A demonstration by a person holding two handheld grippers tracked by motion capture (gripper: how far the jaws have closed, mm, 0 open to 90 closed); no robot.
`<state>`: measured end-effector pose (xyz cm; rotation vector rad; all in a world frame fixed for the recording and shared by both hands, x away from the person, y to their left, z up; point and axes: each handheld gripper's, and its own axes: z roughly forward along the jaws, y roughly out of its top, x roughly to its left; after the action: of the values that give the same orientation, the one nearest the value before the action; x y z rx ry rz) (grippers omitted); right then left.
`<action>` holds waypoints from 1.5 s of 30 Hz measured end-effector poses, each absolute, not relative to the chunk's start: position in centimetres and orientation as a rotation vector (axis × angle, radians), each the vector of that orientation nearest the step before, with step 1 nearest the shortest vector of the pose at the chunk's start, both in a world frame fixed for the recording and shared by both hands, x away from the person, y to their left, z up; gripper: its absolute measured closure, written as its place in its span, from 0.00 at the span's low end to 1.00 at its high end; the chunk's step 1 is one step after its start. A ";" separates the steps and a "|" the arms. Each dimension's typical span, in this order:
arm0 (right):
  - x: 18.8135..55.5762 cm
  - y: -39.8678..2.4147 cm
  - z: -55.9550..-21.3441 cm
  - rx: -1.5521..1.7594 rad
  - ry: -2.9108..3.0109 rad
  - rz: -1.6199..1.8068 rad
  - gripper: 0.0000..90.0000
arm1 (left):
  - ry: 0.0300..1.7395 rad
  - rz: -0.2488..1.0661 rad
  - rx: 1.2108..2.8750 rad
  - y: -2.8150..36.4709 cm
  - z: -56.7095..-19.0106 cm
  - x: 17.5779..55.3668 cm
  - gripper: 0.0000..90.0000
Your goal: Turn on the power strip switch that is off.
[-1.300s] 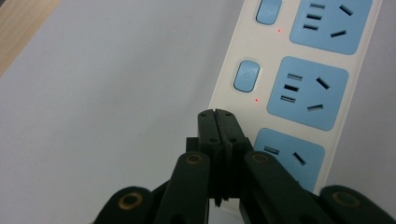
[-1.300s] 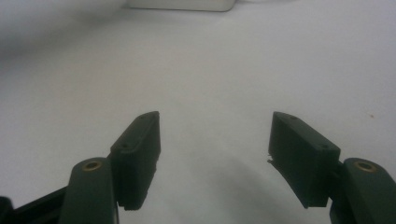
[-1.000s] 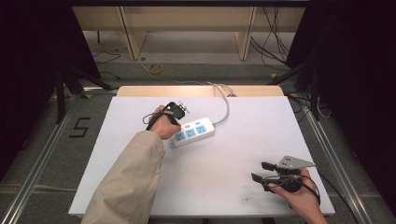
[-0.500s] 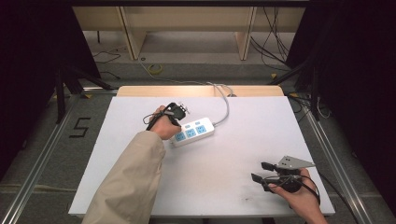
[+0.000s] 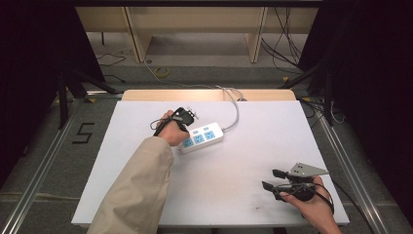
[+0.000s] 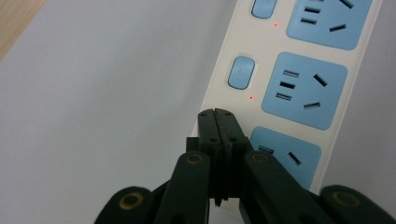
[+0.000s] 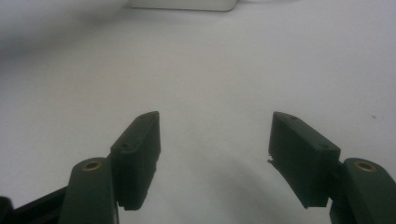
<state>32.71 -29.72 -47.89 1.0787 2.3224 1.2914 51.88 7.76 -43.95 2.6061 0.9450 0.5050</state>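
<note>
A white power strip [image 5: 202,138] with three blue sockets lies left of the middle of the white table top [image 5: 253,146]. Its grey cable [image 5: 235,107] runs off over the back edge. My left gripper [image 5: 182,117] is at the strip's left end, held in a hand with a beige sleeve. In the left gripper view the left gripper [image 6: 217,114] is shut with nothing between its jaws, its tips over the strip [image 6: 224,107] just below a blue switch [image 6: 241,71]. Red indicator dots glow beside the switches. My right gripper [image 5: 271,179] rests open at the front right, and its jaws [image 7: 215,123] hold nothing.
A wooden strip [image 5: 209,94] borders the table's back edge. Metal rails run along both sides. A "5" mark [image 5: 83,132] is on the floor at left, and loose cables [image 5: 287,44] lie behind the table. The strip's end [image 7: 182,4] shows far ahead of the right gripper.
</note>
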 end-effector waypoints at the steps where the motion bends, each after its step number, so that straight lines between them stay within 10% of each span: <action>1: 32.7 -29.7 -47.9 1.078 2.322 1.291 0.39 | 0.947 0.503 2.604 7.8 -44.0 51.9 1.00; 45: 32.7 -29.8 -47.9 1.074 2.320 1.293 0.39 | 0.960 0.506 2.607 7.6 -44.1 51.9 1.00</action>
<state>32.73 -29.79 -47.86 1.0738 2.3199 1.2932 51.87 7.58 -44.05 2.6065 0.9595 0.5059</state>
